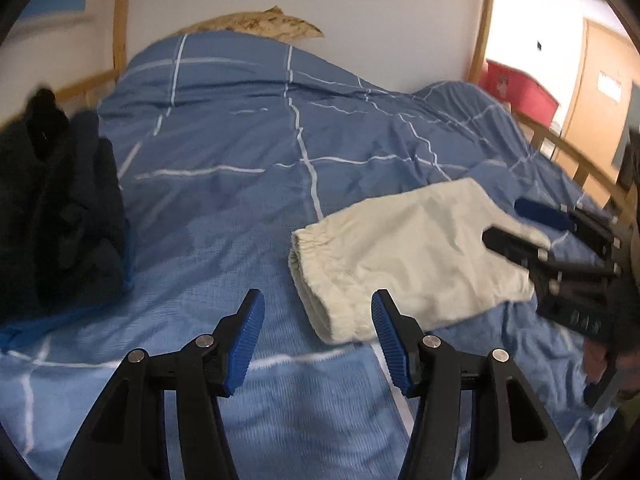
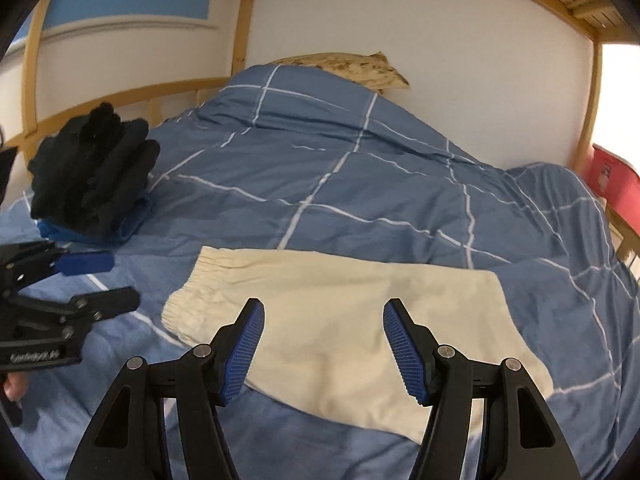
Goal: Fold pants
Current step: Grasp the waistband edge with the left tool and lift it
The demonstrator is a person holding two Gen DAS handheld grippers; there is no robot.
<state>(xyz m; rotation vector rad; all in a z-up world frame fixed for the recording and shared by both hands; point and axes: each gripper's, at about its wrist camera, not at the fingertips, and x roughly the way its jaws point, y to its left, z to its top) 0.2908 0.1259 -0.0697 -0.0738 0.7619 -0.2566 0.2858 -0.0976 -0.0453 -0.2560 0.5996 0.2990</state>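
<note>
Nearest in the left wrist view, the left tool [image 1: 318, 312] has its blue-padded fingers spread wide with nothing between them, hovering above the blue checked duvet [image 1: 240, 184] just short of the elastic waistband end of the pants [image 1: 404, 256]. The right tool [image 2: 323, 320] is likewise wide open and holds nothing, poised over the middle of the pants [image 2: 340, 320]. The cream pants lie folded flat on the duvet at the near side of the bed, their long axis running across the bed, waistband toward the left tool and the other end toward the right. Farther left sits a stack of dark folded clothes [image 2: 92, 176]. Beyond, a patterned pillow [image 2: 356, 68] rests against the white wall.
</note>
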